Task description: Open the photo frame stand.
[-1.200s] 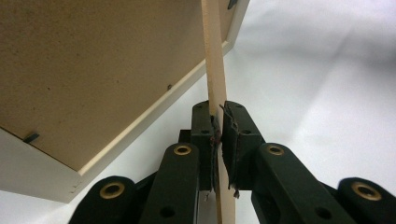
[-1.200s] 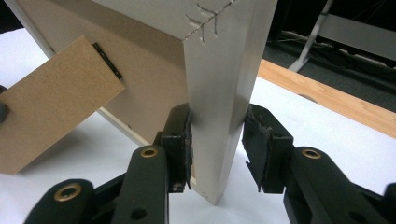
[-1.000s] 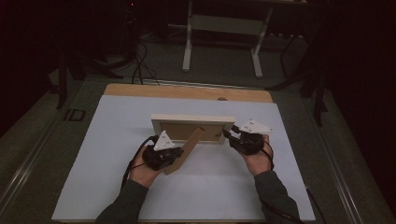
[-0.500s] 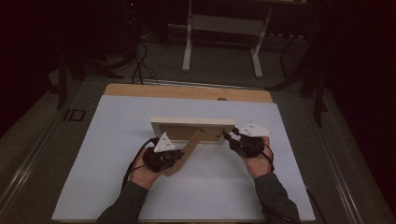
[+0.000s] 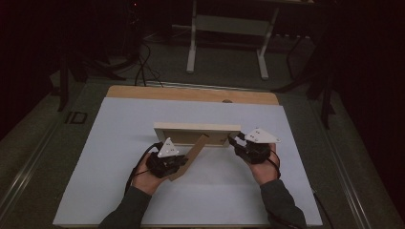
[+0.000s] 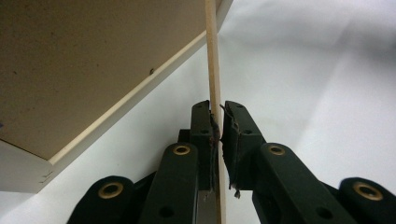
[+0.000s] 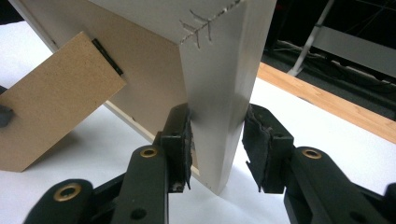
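A pale wooden picture frame (image 5: pixel 196 128) stands on edge on the white table (image 5: pixel 114 143), its brown back towards me. Its hardboard stand leg (image 5: pixel 195 151) slants down from the back to the table. My left gripper (image 5: pixel 184 164) is shut on that thin leg (image 6: pixel 213 56), with both pads (image 6: pixel 204 130) against it and the frame's back (image 6: pixel 84 60) beside it. My right gripper (image 5: pixel 234 139) is shut on the frame's right side bar (image 7: pixel 219 70), one pad (image 7: pixel 182 140) on each face. The leg (image 7: pixel 51 121) shows at the left of the right gripper view.
A wooden strip (image 5: pixel 191 94) runs along the table's far edge. Beyond it, a dark floor holds a metal stand (image 5: pixel 227 28) and cables (image 5: pixel 143 62). White table surface lies open to the left, to the right and in front of the frame.
The frame and my right gripper have shifted slightly towards the near edge. The left gripper has kept still on the leg.
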Available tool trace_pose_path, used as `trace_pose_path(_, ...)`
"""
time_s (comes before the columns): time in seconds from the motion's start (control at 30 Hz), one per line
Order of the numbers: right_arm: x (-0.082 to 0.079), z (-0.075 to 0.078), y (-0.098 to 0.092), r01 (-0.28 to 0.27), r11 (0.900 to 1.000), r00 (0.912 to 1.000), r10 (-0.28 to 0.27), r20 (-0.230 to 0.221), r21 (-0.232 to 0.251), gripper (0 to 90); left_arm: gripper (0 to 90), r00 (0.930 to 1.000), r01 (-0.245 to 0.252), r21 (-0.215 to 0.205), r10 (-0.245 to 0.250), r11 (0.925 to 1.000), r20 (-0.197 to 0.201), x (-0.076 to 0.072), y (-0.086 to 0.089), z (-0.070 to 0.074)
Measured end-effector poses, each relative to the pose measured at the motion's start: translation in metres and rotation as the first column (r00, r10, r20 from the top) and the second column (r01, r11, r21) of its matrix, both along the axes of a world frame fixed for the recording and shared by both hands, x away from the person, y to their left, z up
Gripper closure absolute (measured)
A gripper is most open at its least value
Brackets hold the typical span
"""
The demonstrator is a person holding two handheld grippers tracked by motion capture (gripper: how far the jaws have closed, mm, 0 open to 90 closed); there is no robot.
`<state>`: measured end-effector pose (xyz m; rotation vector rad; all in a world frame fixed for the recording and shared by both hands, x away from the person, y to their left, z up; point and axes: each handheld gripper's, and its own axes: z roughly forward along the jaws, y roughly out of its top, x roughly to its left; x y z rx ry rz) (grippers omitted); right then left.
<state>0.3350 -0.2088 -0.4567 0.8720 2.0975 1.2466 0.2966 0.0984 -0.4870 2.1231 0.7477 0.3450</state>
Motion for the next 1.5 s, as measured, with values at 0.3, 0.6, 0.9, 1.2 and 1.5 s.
trace_pose_path(0.3, -0.001, -0.001, 0.0, -0.002, 1.0, 1.0, 0.002, 0.004, 0.0, 62.1, 80.5, 1.0, 0.006, 0.004, -0.006, 1.0, -0.006, -0.001, 0.001, -0.001)
trace_pose_path(0.6, -0.003, -0.001, 0.002, 0.01, 1.0, 0.9999, -0.01, 0.01, -0.013, 62.3, 83.7, 0.9999, -0.01, 0.008, 0.01, 0.9999, 0.003, -0.003, 0.0, 0.0)
trace_pose_path(0.9, -0.004, 0.0, 0.004, 0.03, 0.999, 0.9994, -0.029, 0.015, -0.021, 62.5, 84.6, 1.0, 0.006, -0.006, -0.006, 1.0, -0.005, -0.005, -0.005, 0.002)
trace_pose_path(1.2, -0.009, -0.002, 0.003, 0.019, 0.999, 0.9995, -0.018, 0.025, -0.034, 62.4, 79.9, 0.9973, 0.073, 0.007, -0.073, 0.9973, 0.004, -0.012, -0.015, 0.004)
trace_pose_path(1.5, -0.011, -0.003, 0.002, 0.004, 0.999, 0.9997, -0.003, 0.025, -0.035, 62.0, 72.2, 0.9973, 0.073, -0.016, -0.073, 0.9972, 0.0, -0.012, -0.009, 0.005)
